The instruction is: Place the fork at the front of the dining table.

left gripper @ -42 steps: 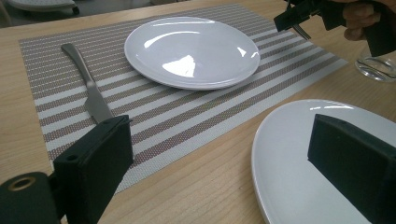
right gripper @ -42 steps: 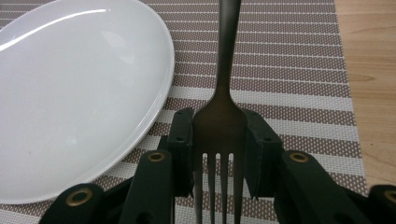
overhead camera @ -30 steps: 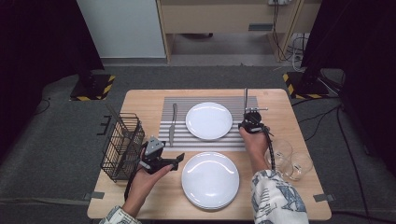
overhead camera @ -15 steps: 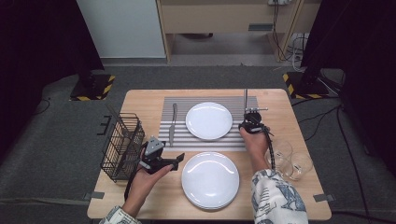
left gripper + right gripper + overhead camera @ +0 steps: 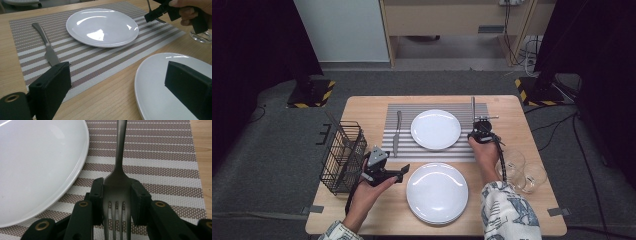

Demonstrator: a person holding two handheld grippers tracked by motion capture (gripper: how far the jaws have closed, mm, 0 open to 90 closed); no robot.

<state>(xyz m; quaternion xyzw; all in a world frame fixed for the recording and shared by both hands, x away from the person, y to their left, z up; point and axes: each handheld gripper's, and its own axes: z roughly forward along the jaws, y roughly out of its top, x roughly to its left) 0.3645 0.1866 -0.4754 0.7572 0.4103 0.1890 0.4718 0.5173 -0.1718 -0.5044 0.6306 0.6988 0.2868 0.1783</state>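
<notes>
Right gripper point(image 5: 116, 202) is clamped across the fork point(image 5: 119, 165) head on the striped placemat point(image 5: 160, 157), handle running toward 12 o'clock, at 3 o'clock of the far plate point(image 5: 435, 129). Left gripper point(image 5: 398, 173) stands wide open, empty.

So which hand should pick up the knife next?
Left, probably. The left gripper is open, empty and nearer the knife. The right gripper is across the plate, shut on the fork.
</notes>
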